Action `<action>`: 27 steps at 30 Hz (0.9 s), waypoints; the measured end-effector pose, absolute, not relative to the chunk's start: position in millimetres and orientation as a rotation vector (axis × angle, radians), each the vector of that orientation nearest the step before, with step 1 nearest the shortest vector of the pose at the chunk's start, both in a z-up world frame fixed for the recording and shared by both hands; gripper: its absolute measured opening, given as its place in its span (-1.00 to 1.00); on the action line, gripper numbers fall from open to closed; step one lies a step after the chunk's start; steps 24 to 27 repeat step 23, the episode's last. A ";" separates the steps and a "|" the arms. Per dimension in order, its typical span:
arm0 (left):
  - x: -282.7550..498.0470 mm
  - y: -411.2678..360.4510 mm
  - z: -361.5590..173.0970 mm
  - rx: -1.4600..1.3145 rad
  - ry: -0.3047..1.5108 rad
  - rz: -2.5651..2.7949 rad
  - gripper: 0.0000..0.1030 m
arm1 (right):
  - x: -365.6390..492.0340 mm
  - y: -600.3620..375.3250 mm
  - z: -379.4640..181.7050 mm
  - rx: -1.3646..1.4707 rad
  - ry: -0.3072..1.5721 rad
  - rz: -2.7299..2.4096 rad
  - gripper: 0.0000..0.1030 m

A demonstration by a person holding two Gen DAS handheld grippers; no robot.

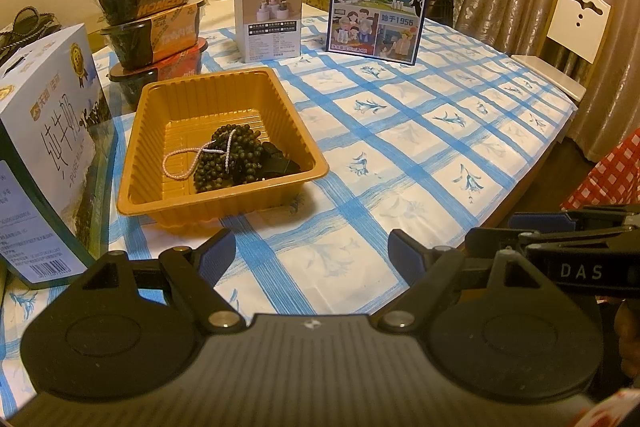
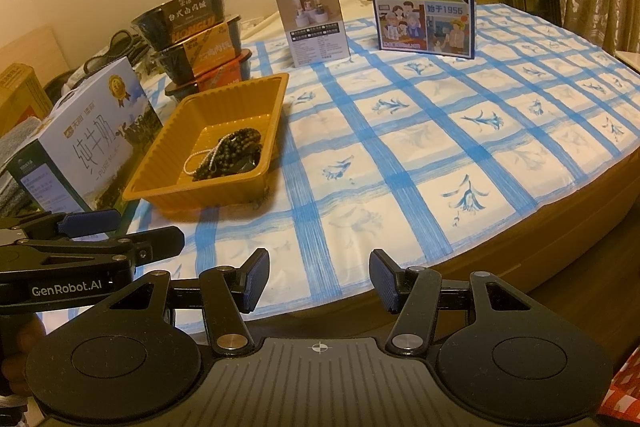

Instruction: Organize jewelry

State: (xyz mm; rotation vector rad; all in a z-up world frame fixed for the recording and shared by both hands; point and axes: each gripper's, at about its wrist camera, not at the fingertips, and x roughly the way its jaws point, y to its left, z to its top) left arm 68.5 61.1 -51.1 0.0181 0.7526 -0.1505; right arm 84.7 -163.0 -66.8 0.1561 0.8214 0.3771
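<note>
Over on the left of the blue-checked tablecloth [image 1: 400, 131] sits an orange plastic tray [image 1: 172, 195] holding dark bead strands [image 1: 224, 157] and a thin pale chain [image 1: 178, 163], tangled so I can't count pieces. Something black [image 1: 282, 163] beside them is unclear. Left gripper [image 1: 312, 255] and right gripper [image 2: 319, 279] both gape, empty.

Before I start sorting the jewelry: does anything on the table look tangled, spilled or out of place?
Yes: in the orange tray the jewelry is one heap. A thin pale chain lies draped over and crossing the dark bead strand, so they look tangled. Nothing has spilled onto the tablecloth.
</note>
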 end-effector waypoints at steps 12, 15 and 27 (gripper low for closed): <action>68.4 61.2 -51.7 0.016 0.752 -0.152 0.59 | 85.7 -162.5 -65.9 0.154 0.821 0.379 0.08; 68.4 61.2 -52.2 0.017 0.752 -0.152 0.59 | 85.9 -162.3 -66.0 0.154 0.821 0.378 0.08; 74.5 58.3 -46.8 0.013 0.748 -0.154 0.59 | 88.9 -163.9 -65.1 0.151 0.819 0.379 0.08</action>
